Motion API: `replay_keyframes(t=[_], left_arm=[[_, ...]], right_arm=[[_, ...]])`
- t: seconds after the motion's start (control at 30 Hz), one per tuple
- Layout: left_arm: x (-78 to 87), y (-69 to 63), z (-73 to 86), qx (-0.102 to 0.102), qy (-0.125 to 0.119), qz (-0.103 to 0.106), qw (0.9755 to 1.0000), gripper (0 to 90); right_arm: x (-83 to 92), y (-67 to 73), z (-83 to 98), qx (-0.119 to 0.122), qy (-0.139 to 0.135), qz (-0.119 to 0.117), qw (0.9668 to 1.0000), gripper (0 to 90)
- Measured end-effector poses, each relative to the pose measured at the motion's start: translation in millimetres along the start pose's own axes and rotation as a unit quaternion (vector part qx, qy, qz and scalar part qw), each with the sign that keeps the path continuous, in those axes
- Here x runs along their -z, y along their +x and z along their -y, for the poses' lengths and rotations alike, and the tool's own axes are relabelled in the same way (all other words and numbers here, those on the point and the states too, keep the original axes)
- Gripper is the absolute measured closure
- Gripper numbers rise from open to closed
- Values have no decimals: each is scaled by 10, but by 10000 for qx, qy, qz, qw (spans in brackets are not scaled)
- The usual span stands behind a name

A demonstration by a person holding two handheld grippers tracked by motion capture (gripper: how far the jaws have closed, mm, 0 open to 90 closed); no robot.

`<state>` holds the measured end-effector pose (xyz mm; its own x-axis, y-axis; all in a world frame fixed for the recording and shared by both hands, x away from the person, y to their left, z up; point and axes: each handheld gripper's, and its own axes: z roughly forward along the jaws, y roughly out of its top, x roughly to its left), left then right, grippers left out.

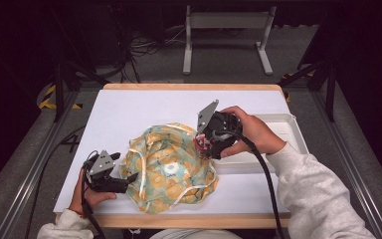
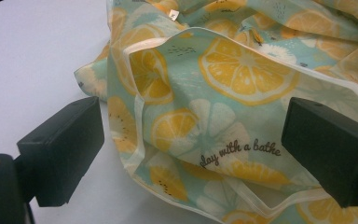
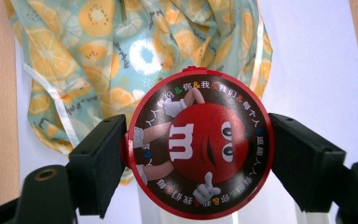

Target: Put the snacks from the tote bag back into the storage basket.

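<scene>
Thin, crinkly fabric w/ a lemon-slice print on pale teal: that's the bag point(image 1: 169, 168), slumped in a soft, rumpled heap on the white tabletop point(image 1: 124, 112), near the front edge & a bit left of centre. Pale ribbon-like straps loop over & round it. In the left gripper view its weave looks smooth & slightly glossy, w/ a line of dark script printed on it.

Left gripper point(image 1: 129, 180) sits at the bag's left edge, held low by the left hand point(image 1: 87, 196); its blocky matte black jaws stand wide apart, the cloth's edge lying between them, pads not pressing on it.

Right gripper point(image 1: 204, 147) is held by the right hand point(image 1: 248, 132) over the bag's far right side, pointing down. Its jaws are clamped on a round red tin point(image 3: 199, 150), one pad on each side of the rim. Lid is flat & shiny, dark ring of small multicoloured characters round a red cartoon candy figure w/ a white "m". The tin hangs above the bag, w/ cloth showing behind it in the right gripper view.

White shallow rectangular tray point(image 1: 288, 127), hard plastic by the look, lies at the table's right side, just beyond the right hand. Table has a light wood rim point(image 1: 189, 86).
</scene>
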<state>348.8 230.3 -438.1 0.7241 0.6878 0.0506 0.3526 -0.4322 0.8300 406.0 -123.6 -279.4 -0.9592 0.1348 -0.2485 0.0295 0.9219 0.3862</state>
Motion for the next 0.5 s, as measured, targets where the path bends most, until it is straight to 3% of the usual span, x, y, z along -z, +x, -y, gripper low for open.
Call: replay_keyframes(t=[0.5], left_arm=[[1, 0, -2, 5, -4, 6, 10000, 63]], right_arm=[[47, -134, 321, -283, 249, 108, 9992, 237]])
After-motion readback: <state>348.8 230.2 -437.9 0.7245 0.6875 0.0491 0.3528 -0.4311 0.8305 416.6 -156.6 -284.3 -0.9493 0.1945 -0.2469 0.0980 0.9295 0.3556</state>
